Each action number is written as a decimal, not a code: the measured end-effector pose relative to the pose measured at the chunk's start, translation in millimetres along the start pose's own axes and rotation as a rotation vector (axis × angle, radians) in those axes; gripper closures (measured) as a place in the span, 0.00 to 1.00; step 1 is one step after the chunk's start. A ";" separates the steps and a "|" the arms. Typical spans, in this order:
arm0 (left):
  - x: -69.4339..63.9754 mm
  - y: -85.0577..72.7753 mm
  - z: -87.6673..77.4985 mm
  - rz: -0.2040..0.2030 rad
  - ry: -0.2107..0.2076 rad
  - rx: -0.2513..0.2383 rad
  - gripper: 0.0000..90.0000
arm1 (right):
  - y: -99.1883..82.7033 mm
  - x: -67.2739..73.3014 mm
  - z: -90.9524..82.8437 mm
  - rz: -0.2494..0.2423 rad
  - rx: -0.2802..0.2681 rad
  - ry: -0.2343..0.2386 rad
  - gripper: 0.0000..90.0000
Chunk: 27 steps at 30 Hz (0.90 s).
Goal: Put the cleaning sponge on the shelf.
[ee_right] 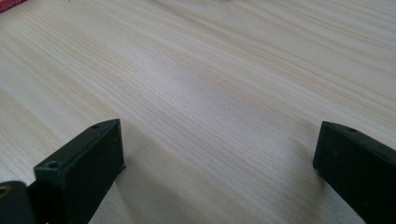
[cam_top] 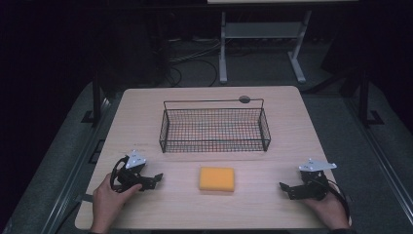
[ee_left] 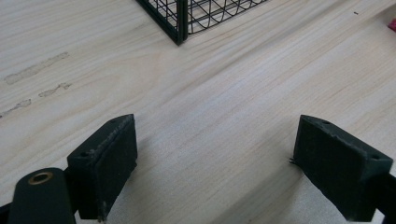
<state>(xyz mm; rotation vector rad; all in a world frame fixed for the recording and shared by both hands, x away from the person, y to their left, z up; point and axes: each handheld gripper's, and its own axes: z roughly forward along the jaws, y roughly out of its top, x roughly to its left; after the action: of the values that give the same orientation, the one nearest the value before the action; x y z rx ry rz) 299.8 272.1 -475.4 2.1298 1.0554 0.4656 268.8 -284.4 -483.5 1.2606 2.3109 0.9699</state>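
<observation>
An orange sponge [cam_top: 216,179] lies flat on the wooden table [cam_top: 146,112], near its front edge and midway between the two hands. Behind it stands a black wire basket [cam_top: 215,129]; I see nothing inside it. My left gripper [cam_top: 155,179] rests low at the front left, jaws wide apart and pointing toward the sponge, nothing between them [ee_left: 215,168]. The basket's near corner [ee_left: 180,21] shows ahead of it. At the front right my right gripper [cam_top: 284,189] is open too, aimed left at the sponge, bare wood between its jaws [ee_right: 219,172].
A small dark round disc [cam_top: 244,99] lies on the table behind the basket. Faint scuff marks [ee_left: 35,70] mark the wood to the left of the left gripper. Beyond the table stand a white metal frame [cam_top: 260,44] and cables on a dark floor.
</observation>
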 end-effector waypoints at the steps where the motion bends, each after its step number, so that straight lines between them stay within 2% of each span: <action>1: 0.0 0.0 0.0 0.000 0.000 0.000 0.14 | 0.0 0.0 0.0 0.000 0.000 0.000 0.01; 5: 0.0 0.0 0.0 0.000 0.000 0.000 0.14 | 0.7 -0.3 -0.3 0.000 0.006 0.000 0.03; 8: 0.0 0.0 0.0 0.000 0.000 0.000 0.14 | 3.6 -0.5 -3.1 0.005 0.019 0.005 0.13; 9: 0.0 0.0 0.0 0.000 0.000 0.000 0.14 | 3.6 -0.5 -3.1 0.005 0.019 0.005 0.13; 11: 0.0 0.0 0.0 0.000 0.000 0.000 0.14 | 6.2 0.3 -6.1 0.015 0.020 0.031 0.18; 15: 0.0 0.0 0.0 0.000 0.000 0.000 0.14 | 9.6 3.0 -10.2 0.000 0.009 0.056 0.25; 16: 0.0 0.0 0.0 0.000 0.000 0.000 0.14 | 12.1 6.0 -13.2 -0.002 0.003 0.077 0.34; 24: 0.0 0.0 0.0 0.000 0.000 0.000 0.14 | 23.8 18.8 -20.0 -0.019 -0.016 0.174 0.76; 25: 0.0 0.0 0.0 0.000 0.000 0.000 0.14 | 23.8 18.8 -20.0 -0.019 -0.016 0.174 0.76; 27: 0.0 0.0 0.0 0.000 0.000 0.000 0.14 | 27.8 23.3 -20.8 -0.026 -0.024 0.201 0.90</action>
<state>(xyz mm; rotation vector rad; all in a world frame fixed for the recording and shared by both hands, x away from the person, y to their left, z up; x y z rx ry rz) 299.8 272.1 -475.4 2.1296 1.0558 0.4657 260.9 -262.9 -448.4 1.1685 2.4508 1.1598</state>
